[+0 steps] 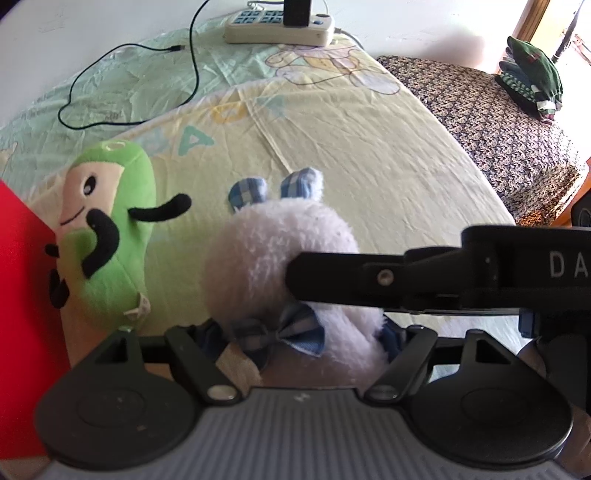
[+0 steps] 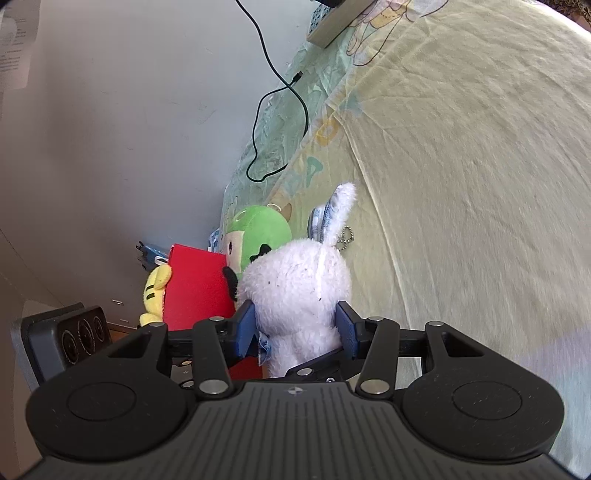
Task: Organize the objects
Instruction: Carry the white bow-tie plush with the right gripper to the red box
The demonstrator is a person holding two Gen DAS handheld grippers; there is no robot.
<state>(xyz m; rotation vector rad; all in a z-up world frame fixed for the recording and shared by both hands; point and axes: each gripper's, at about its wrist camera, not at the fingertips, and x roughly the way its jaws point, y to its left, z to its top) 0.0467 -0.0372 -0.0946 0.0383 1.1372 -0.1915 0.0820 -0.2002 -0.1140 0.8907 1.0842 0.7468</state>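
A white plush bunny (image 1: 280, 251) with blue checked ears and a bow tie stands on the yellow bedsheet (image 1: 388, 166). My right gripper (image 2: 295, 326) is shut on the bunny (image 2: 295, 288), its blue pads pressing both sides of the body. In the left wrist view one black right finger (image 1: 332, 277) comes in from the right against the bunny's head. My left gripper (image 1: 299, 334) is spread wide around the bunny's lower body, with its pads mostly hidden behind the fur. A green plush (image 1: 110, 229) with black arms leans against a red box (image 1: 22, 314).
A yellow plush (image 2: 155, 291) lies behind the red box (image 2: 199, 288), near the wall. A black cable (image 1: 192, 74) and a power strip (image 1: 277, 27) lie at the far end of the bed. To the right are a patterned blanket (image 1: 498, 129) and folded clothes (image 1: 532, 85).
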